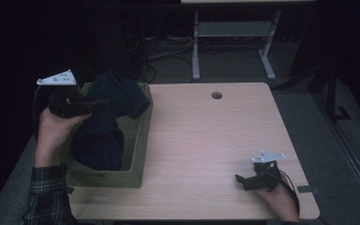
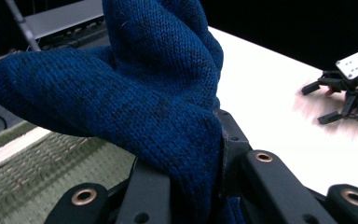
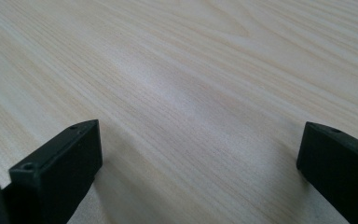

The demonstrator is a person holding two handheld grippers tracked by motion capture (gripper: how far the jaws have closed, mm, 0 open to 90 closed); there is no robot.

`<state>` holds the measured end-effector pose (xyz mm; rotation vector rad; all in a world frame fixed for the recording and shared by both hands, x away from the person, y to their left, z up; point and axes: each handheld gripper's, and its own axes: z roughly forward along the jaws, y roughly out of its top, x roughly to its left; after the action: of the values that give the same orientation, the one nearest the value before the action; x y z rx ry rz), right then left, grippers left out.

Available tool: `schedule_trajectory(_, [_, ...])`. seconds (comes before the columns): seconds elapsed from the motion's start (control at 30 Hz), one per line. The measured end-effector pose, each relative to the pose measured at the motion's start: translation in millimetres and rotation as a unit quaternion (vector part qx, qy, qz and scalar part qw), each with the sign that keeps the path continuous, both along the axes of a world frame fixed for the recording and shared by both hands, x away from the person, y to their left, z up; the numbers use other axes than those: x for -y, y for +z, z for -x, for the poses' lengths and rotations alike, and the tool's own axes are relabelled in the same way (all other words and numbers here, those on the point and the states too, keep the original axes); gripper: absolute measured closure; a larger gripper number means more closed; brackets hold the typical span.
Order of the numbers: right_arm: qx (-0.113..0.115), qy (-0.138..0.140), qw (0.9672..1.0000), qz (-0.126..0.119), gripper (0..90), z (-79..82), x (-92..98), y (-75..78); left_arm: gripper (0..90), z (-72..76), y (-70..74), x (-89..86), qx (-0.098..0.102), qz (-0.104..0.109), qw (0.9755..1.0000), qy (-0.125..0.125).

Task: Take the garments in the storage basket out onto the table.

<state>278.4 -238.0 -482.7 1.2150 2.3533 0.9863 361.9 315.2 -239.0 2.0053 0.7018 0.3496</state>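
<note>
With your left gripper clamped on the blue knit garment above the woven basket at nine o'clock, lift until its hem clears the rim, right gripper open at five o'clock.

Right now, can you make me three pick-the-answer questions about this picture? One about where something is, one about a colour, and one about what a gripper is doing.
1. Where is the woven green basket?
A. on the left side of the pale wooden table
B. on the floor
C. at the table's right edge

2. What colour is the thick knitted garment?
A. red
B. dark blue
C. white

3. How are the right gripper's jaws?
A. shut on the garment
B. shut on the basket
C. open, nothing between them

Answers: 1 A, the high view shows the basket there. 2 B, the left gripper, which grips it, shows blue knit close up. 3 C, bare table lies between its jaws.
</note>
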Motion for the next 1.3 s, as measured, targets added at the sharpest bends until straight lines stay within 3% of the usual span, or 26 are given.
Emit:
schedule_trajectory(0.33, [0.000, 0.000, 1.0000, 0.000, 0.0, 0.0, 0.0, 0.0, 77.3, -1.4, 18.2, 10.9, 0.017, 0.008, 0.9997, -0.014])
schedule_trajectory(0.77, [0.000, 0.000, 1.0000, 0.000, 0.0, 0.0, 0.0, 0.0, 77.3, -2.4, 48.7, 40.4, 0.041, 0.008, 0.9978, -0.052])
schedule_trajectory(1.3, [0.000, 0.000, 1.0000, 0.000, 0.0, 0.0, 0.1, 0.0, 77.3, -6.5, 63.2, 74.8, 0.050, 0.025, 0.9952, -0.080])
